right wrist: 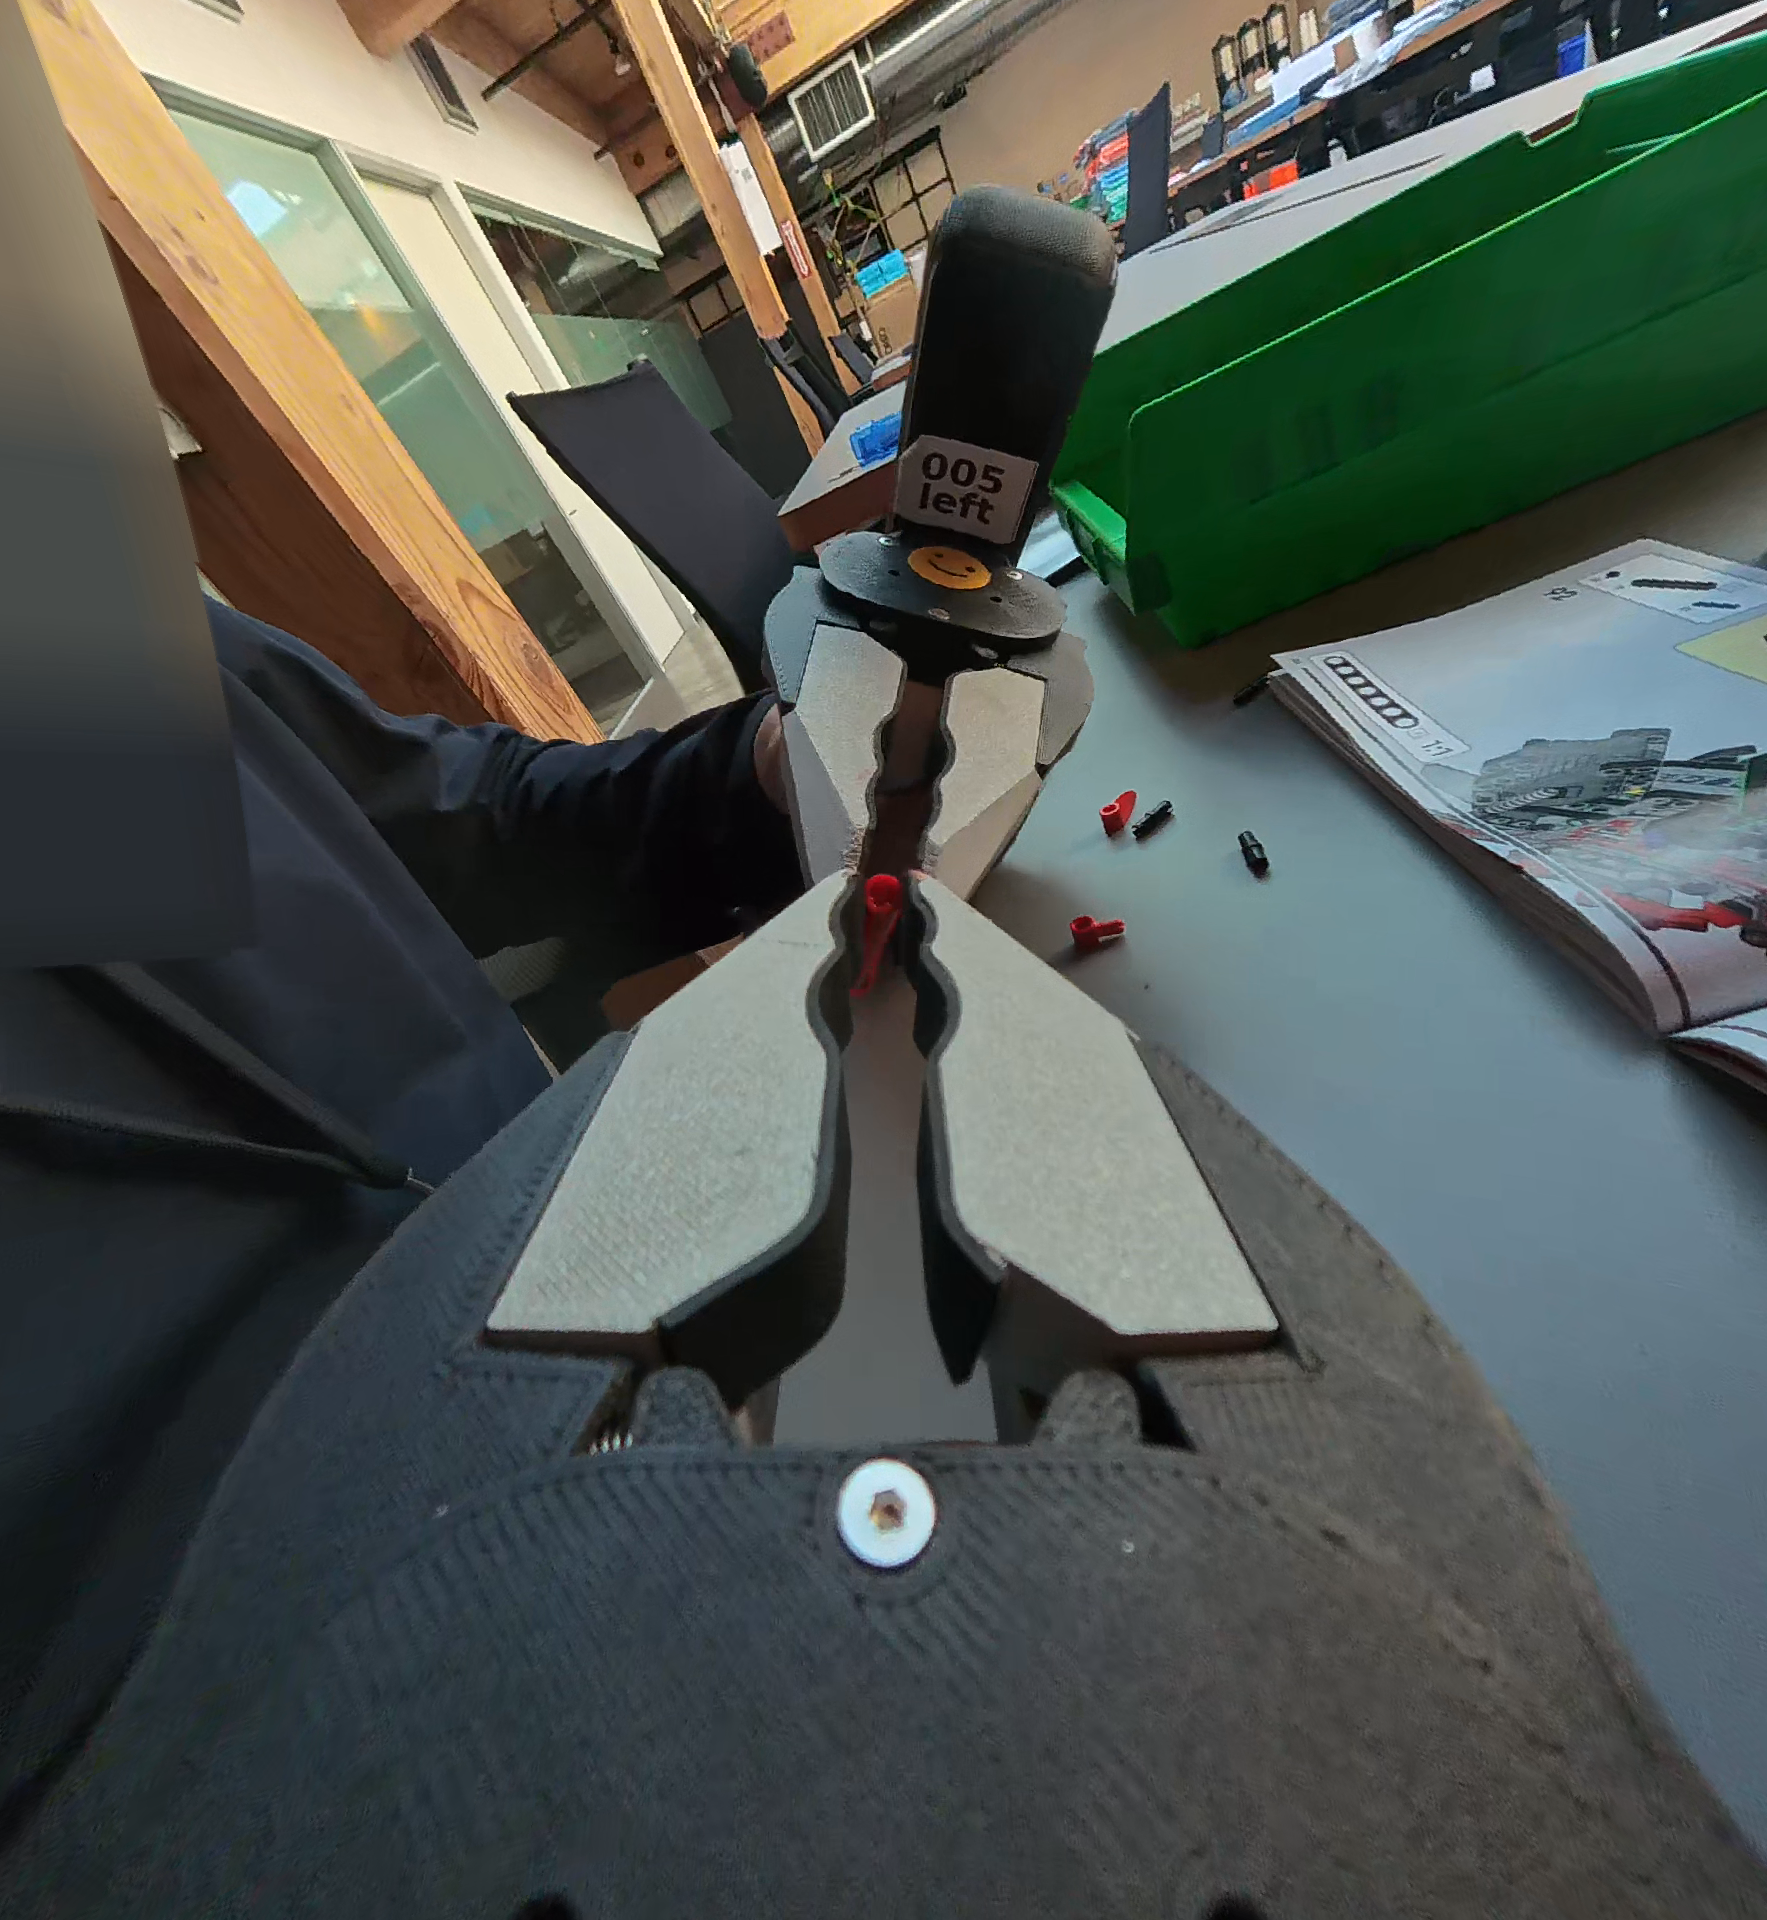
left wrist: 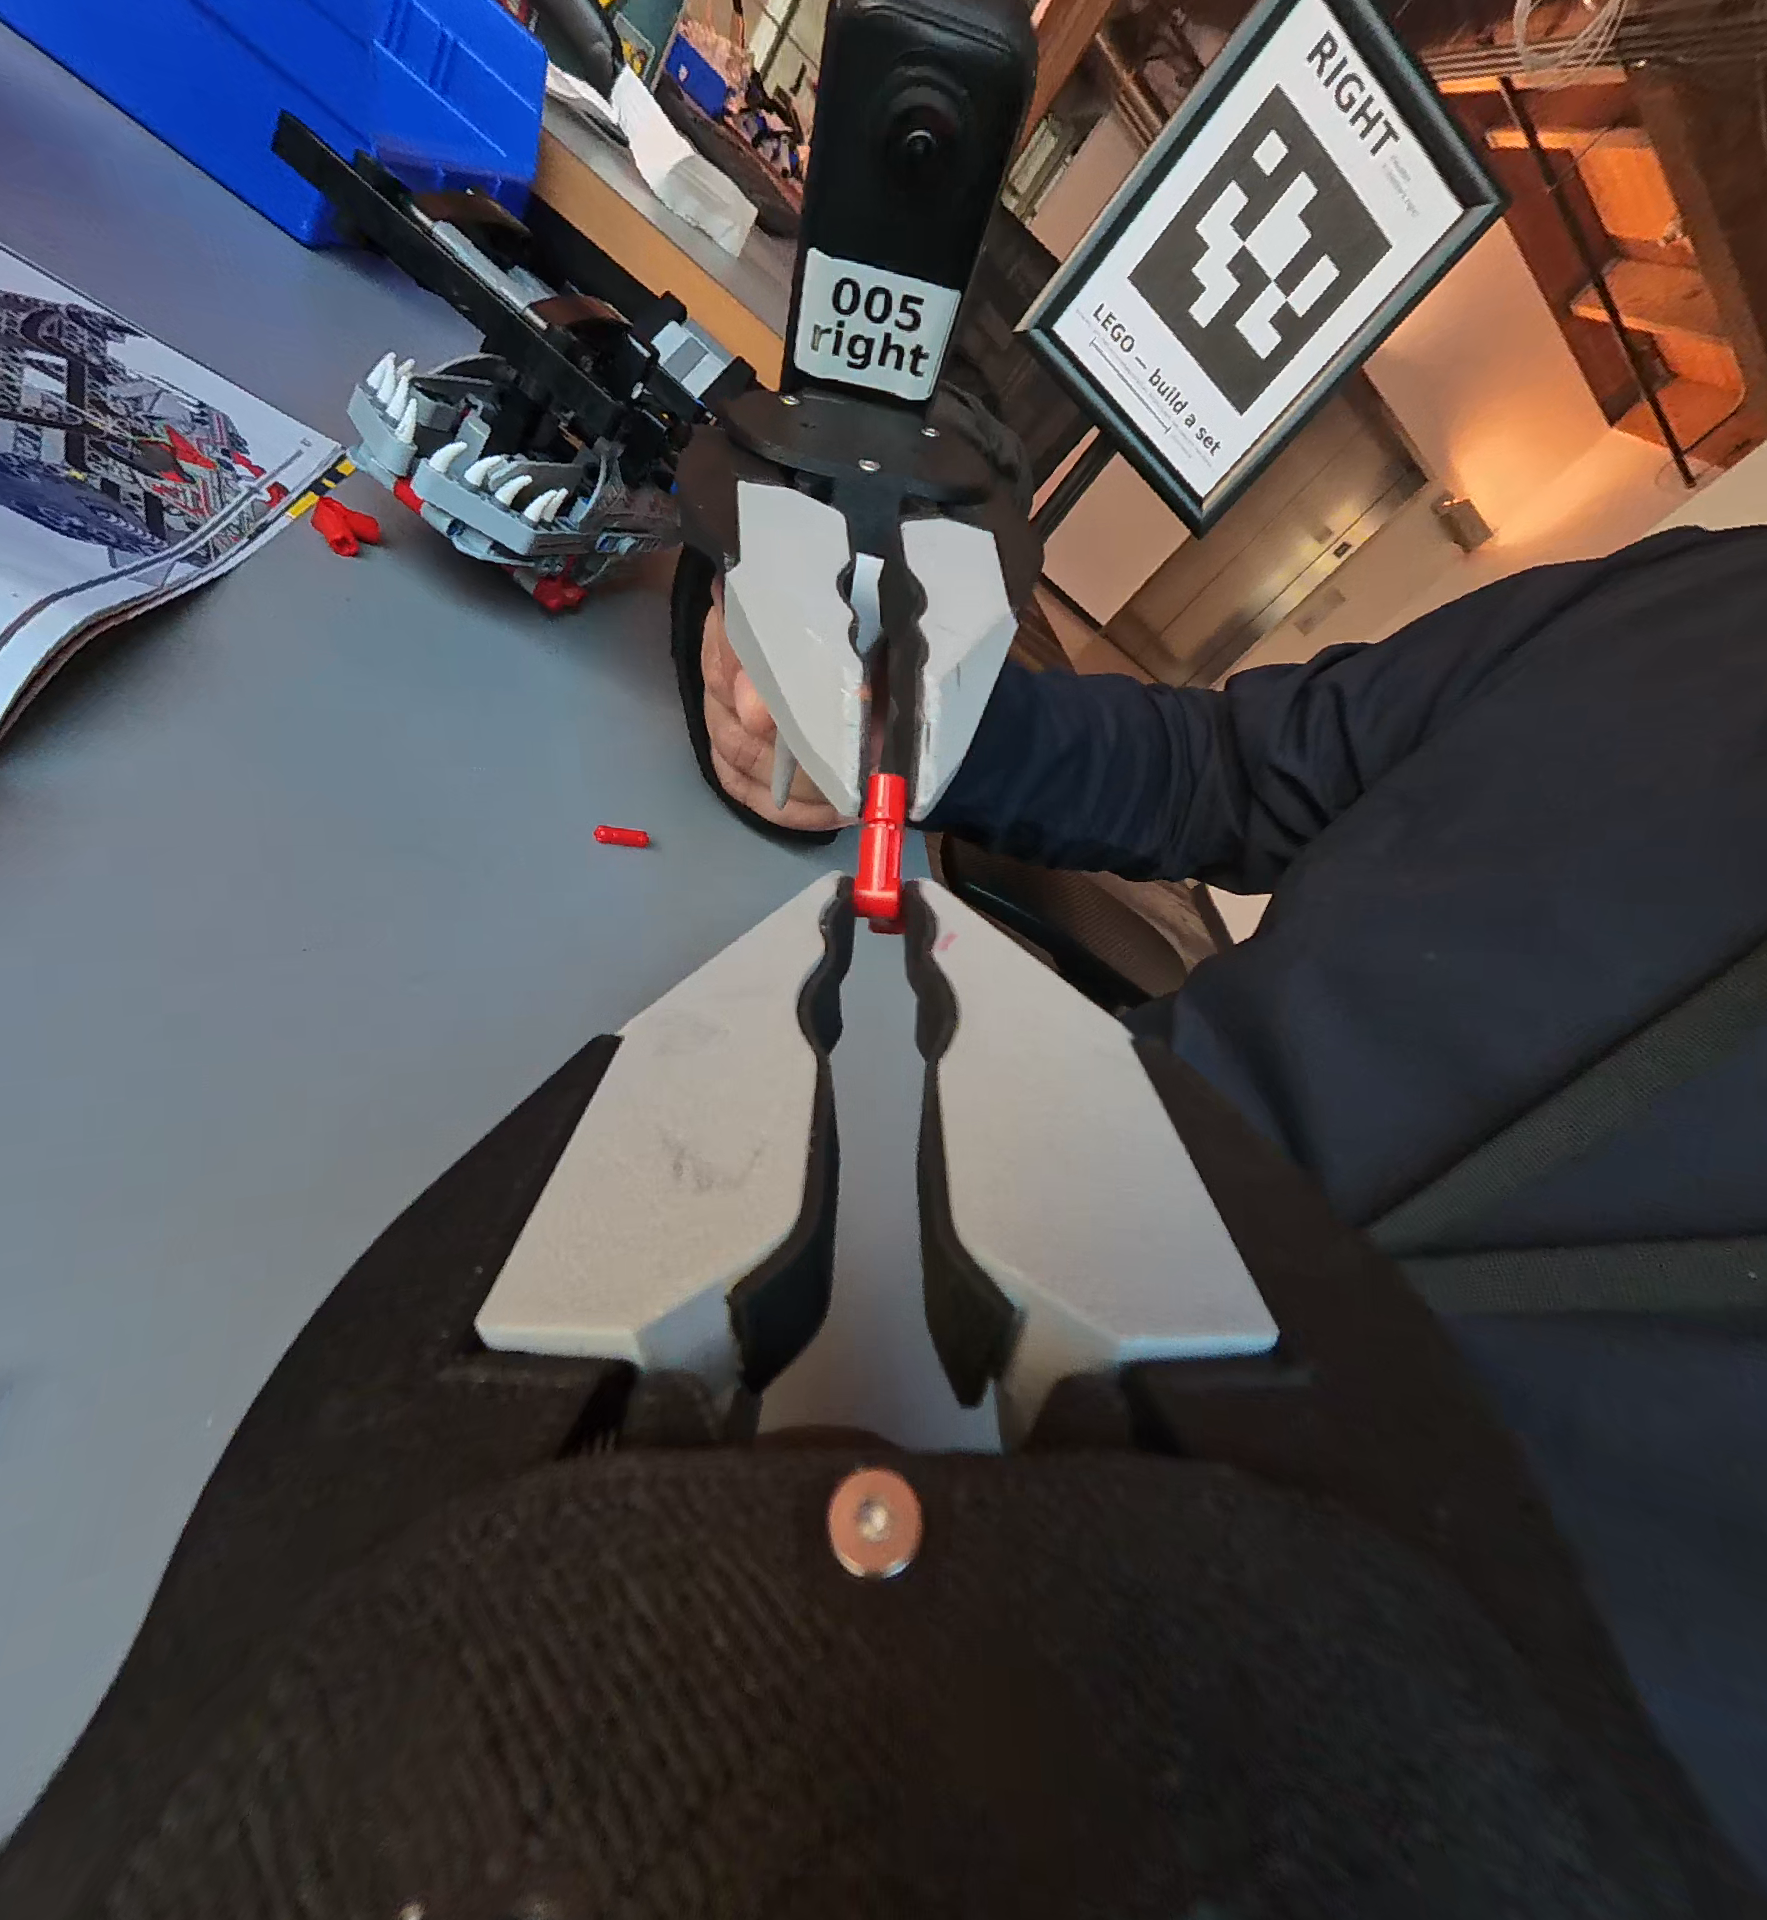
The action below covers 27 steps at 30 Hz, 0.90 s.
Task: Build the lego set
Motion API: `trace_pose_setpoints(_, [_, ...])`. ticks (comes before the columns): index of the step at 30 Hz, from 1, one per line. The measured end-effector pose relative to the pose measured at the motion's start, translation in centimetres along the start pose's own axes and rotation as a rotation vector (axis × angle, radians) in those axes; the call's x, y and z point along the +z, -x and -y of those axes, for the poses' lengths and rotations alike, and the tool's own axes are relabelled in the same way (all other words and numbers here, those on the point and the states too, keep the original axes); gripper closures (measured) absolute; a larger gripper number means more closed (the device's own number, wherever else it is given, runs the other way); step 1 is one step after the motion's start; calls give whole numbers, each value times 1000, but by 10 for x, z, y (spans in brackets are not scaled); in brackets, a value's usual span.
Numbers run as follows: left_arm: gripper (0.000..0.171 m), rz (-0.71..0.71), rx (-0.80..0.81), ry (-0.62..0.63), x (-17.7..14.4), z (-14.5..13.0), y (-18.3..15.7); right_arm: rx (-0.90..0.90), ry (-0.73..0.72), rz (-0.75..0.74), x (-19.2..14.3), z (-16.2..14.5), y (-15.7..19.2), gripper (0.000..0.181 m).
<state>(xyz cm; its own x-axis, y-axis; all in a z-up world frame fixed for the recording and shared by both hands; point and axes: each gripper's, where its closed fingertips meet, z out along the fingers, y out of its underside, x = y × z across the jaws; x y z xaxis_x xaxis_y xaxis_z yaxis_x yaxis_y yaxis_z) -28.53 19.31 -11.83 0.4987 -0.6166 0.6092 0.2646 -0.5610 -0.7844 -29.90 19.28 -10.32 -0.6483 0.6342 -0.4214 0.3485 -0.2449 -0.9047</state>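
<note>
On the grey table (left wrist: 235,935) lie a green bin (right wrist: 1430,416), a blue bin (left wrist: 266,94), an open instruction booklet (left wrist: 79,468) and a toothed grey-black lego model (left wrist: 505,468), with 1 loose red pin (left wrist: 620,835) nearer. The left tool (left wrist: 877,902) and right tool (left wrist: 884,805) meet tip to tip, both clamped narrow on 1 red connector piece (left wrist: 879,847). Their fingers hide part of it, and each tool carries a white printed label.

Two grippers (left wrist: 877,902) (right wrist: 881,902), one instruction booklet (left wrist: 79,468), one green bin (right wrist: 1430,343), one blue bin (left wrist: 287,94).

Red connector piece (left wrist: 880,854) above table, pinched at both ends, seemingly two joined parts.
</note>
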Motion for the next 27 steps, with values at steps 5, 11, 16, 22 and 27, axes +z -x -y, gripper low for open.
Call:
trace_pose_setpoints(5, [167,68,49,57,4,-8,4,-29,100,-19,-3,-12,-2,178])
trace_pose_setpoints(11, [167,115,60,194,11,-26,10,-108,312,-17,-7,-36,-3,178])
trace_pose_setpoints(16, [168,125,49,257,14,-35,13,-128,338,-14,-5,-45,-4,178])
trace_pose_setpoints(22, [168,143,90,347,21,-48,12,-99,345,44,6,-45,2,178])
trace_pose_setpoints(27, [167,144,56,214,18,-30,13,-33,245,31,0,-29,-7,175])
